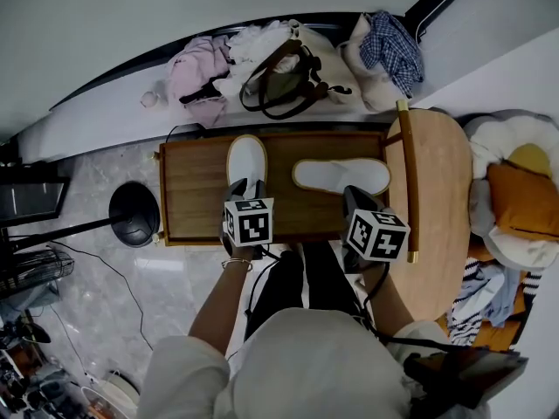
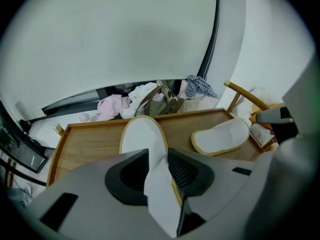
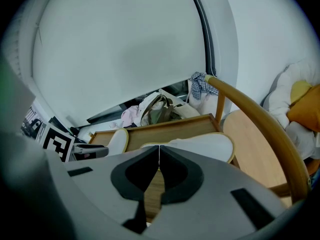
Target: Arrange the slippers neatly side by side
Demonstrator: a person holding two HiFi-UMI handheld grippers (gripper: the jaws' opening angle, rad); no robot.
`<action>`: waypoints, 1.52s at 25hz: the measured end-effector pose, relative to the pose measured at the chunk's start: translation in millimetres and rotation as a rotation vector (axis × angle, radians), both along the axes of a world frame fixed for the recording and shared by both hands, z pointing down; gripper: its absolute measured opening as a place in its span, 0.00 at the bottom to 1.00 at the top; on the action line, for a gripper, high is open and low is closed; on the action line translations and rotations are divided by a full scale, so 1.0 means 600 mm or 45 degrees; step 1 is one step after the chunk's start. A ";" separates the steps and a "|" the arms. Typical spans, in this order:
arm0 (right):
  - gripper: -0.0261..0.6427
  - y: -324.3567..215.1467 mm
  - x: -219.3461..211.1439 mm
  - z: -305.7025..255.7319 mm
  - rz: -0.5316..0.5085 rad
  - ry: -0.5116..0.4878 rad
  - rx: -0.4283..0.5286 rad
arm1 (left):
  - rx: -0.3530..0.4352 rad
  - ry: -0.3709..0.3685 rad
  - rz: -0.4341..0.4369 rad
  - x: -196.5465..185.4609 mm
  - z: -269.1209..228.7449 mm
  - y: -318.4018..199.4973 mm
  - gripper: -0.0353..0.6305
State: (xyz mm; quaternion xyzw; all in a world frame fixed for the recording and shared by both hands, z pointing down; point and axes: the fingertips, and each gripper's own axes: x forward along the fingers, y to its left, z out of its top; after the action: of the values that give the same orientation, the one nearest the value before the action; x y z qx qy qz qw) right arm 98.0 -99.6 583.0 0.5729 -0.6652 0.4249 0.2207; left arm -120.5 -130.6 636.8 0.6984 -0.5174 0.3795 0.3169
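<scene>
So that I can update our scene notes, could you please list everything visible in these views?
Tray: one, brown wood, in front of the person.
Left slipper: one, white with yellow trim, lengthwise on the tray.
Right slipper: one, same colours, crosswise on the tray.
Chair: one, light wood, right of the tray.
Pink garment, tan bag, checked cloth: one each, on the white ledge beyond.
White cushion, orange cushion: one each, far right.
Round base: one, black, on the floor left of the tray.
Left hand-held gripper: grey, jaws apart around the left slipper's edge.
Right hand-held gripper: grey, jaws together at the right slipper.
</scene>
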 end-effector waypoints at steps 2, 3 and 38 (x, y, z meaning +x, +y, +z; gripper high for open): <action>0.09 -0.001 -0.001 -0.005 -0.007 0.002 0.008 | 0.008 0.013 -0.009 -0.001 -0.009 0.000 0.26; 0.09 -0.002 -0.001 -0.009 -0.011 0.004 0.012 | 0.014 0.019 -0.012 -0.001 -0.014 0.000 0.26; 0.09 0.017 0.234 -0.171 0.397 0.128 0.246 | 0.214 0.280 0.417 0.247 -0.165 -0.045 0.26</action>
State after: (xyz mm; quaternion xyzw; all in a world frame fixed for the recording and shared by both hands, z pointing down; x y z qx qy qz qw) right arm 238.6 -89.2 480.4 0.7080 -0.5943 0.3589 0.1291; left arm 27.9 -157.6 537.9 0.8342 -0.3893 0.3031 0.2463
